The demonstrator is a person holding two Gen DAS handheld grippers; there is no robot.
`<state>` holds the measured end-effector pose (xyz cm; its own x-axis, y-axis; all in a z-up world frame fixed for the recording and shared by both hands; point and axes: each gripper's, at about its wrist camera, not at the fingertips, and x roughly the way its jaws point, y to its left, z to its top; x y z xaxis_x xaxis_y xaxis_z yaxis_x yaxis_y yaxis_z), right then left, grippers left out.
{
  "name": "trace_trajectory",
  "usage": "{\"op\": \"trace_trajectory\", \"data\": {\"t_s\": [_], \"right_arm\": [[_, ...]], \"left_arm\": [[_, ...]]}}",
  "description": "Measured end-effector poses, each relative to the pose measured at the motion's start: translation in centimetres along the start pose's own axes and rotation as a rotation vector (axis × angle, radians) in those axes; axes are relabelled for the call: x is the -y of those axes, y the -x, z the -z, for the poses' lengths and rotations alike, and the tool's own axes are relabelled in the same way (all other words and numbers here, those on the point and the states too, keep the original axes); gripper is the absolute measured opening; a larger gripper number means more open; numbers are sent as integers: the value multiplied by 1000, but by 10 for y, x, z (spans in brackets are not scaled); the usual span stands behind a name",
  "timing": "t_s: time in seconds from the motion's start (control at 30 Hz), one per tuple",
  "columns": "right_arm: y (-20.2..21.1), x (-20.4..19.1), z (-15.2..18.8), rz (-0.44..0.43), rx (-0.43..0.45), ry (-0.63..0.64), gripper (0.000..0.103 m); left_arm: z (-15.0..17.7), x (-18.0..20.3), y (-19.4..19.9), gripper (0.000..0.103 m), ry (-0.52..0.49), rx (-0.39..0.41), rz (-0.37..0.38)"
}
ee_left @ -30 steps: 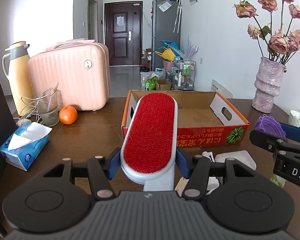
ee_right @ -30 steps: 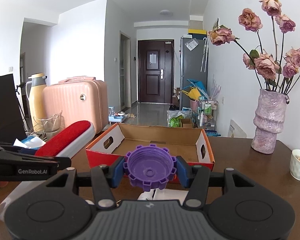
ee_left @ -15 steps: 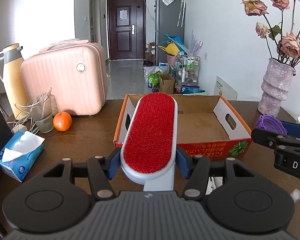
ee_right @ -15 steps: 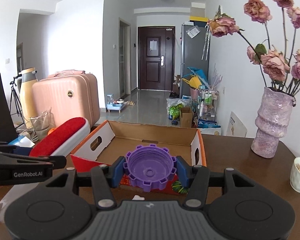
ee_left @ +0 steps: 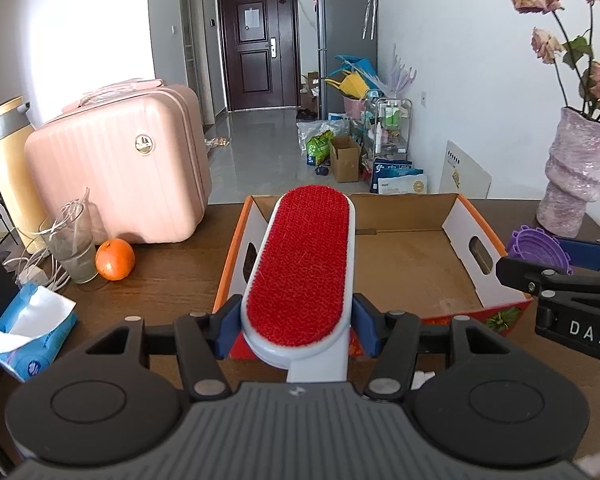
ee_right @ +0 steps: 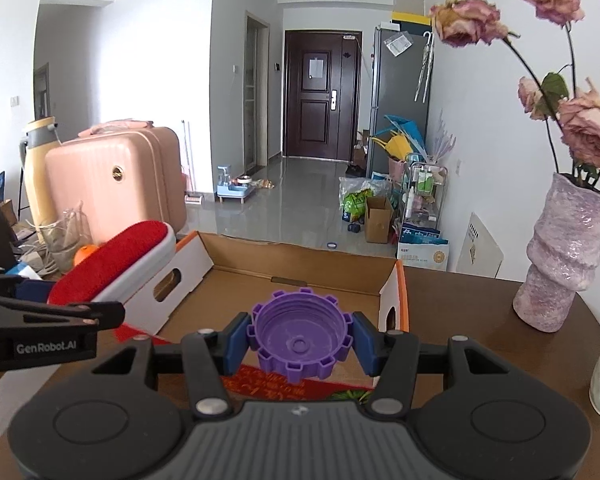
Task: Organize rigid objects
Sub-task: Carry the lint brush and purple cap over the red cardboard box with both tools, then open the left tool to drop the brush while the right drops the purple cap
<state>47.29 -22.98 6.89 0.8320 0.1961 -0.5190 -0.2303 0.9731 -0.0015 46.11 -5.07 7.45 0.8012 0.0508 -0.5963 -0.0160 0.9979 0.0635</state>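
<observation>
Pinching a stiff, light lint brush (ee_left: pixel 300 264) near its handle end in the left gripper (ee_left: pixel 296 330), over the cardboard box (ee_left: pixel 416 276). Clamping a hard purple cap (ee_right: pixel 300 336) by its ridged rim in the right gripper (ee_right: pixel 300 340), above the box's near wall. Reading "GenRobot.AI" and "DAS" on the grippers.

Left tongs (ee_left: pixel 298 330) and right tongs (ee_right: pixel 300 342) both clamped (pitched downward), side by side.

White walls (ee_right: pixel 152 60), glossy grey tile floor (ee_left: pixel 260 148), dark brown door (ee_right: pixel 320 92) down the hallway, grey fridge (ee_left: pixel 346 36) beside it, brown wooden table (ee_left: pixel 160 280) up front, bright daylight
</observation>
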Motion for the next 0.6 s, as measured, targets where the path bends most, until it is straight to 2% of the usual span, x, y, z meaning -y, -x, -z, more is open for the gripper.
{"op": "trace_trajectory", "data": {"t_s": [0.6], "right_arm": [[-107, 33, -15, -9, -106, 34, 53]], "left_arm": [[-41, 15, -93, 58, -6, -56, -50]]}}
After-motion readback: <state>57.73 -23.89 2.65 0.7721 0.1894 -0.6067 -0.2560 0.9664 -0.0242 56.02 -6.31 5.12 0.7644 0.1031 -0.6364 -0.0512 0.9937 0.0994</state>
